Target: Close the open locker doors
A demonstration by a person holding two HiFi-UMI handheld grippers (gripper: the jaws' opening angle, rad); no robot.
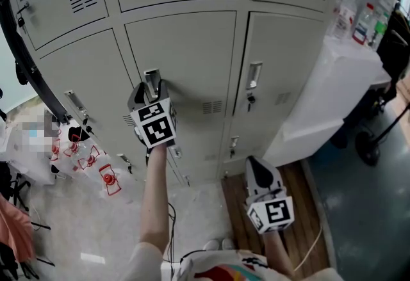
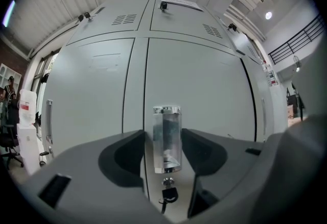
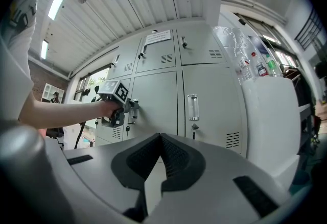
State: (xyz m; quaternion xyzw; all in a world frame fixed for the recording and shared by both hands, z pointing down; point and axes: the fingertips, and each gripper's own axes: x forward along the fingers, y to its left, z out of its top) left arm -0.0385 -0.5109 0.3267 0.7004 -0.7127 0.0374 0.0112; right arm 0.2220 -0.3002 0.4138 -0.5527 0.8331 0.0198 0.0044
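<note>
Beside grey lockers [image 1: 186, 49], white counter [image 1: 339, 75], wood floor [image 1: 234, 209]

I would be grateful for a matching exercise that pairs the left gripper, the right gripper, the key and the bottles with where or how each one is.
Things:
1. left gripper
2. right gripper
3. key
4. bottles

Places or states:
A. standing on the white counter beside the lockers
B. jaws together, nothing between them
C. hanging just below the chrome handle
D. jaws on either side of the chrome handle

Pairs: 1-D, 2-B, 3-C, 4-A.
</note>
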